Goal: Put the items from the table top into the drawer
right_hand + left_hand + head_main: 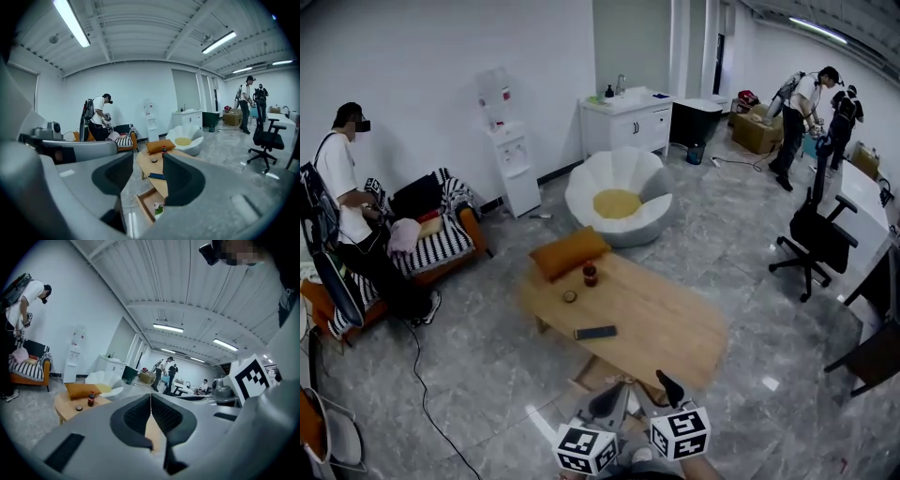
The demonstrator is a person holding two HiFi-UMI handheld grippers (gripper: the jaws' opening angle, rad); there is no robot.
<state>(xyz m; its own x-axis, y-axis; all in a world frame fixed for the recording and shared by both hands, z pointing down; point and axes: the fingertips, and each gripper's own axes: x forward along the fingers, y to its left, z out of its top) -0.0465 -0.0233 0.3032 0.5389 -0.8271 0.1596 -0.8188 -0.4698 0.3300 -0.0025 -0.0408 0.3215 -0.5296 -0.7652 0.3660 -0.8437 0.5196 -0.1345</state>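
Empty right tongs [143, 171], jaws apart. Beyond: wooden desk [146, 163] carrying dark phone [157, 176]; open drawer [143, 206] on near side, packet [159, 206] inside.

Premises: office with a lounge corner. Evidence, head view: swivel office chair [816, 239] at 3 o'clock; water dispenser [511, 150] at 11 o'clock; striped sofa [441, 239] at 9 o'clock; low wooden desk [666, 323] at 6 o'clock; ceiling strip lights [70, 21]; polished tile floor [487, 375].

Person [342, 178] sitting on sofa [450, 246] at nine o'clock; white petal chair [591, 180] standing at twelve; office chair [814, 234] standing at two.
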